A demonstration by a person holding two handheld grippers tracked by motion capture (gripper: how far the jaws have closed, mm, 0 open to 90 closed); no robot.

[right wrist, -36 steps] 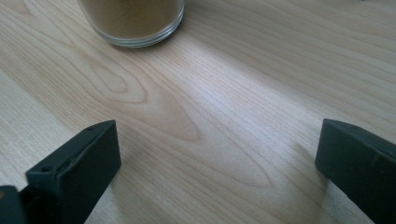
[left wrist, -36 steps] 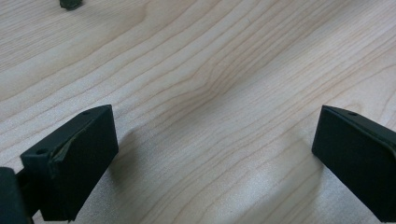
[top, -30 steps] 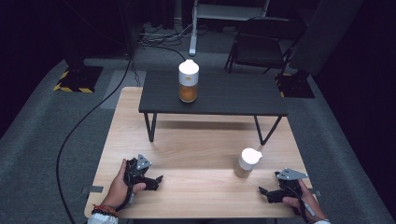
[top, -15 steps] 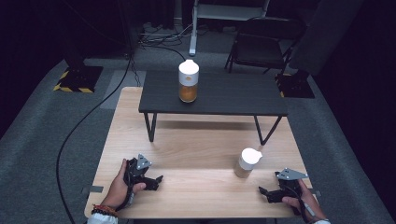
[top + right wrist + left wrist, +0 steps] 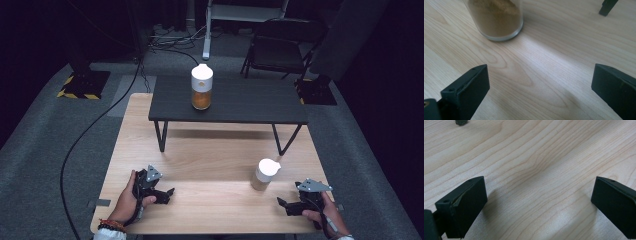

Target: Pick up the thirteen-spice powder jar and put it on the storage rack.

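Observation:
A glass jar with a white lid (image 5: 264, 173) holding brown powder stands on the wooden table (image 5: 210, 160) at the right. In the right gripper view its base (image 5: 496, 20) is just ahead and left of the jaws. A second white-lidded jar of orange-brown powder (image 5: 201, 87) stands on the low black shelf (image 5: 240, 102). My left gripper (image 5: 169, 194) rests open on the table near the front left. My right gripper (image 5: 281, 205) rests open at the front right, a short way right of the nearer jar. Both hold nothing.
The black shelf stands on thin legs (image 5: 161, 135) across the back half of the table; one leg foot (image 5: 607, 7) shows in the right gripper view. A black folding chair (image 5: 280, 47) and cables (image 5: 100, 125) lie on the grey floor beyond.

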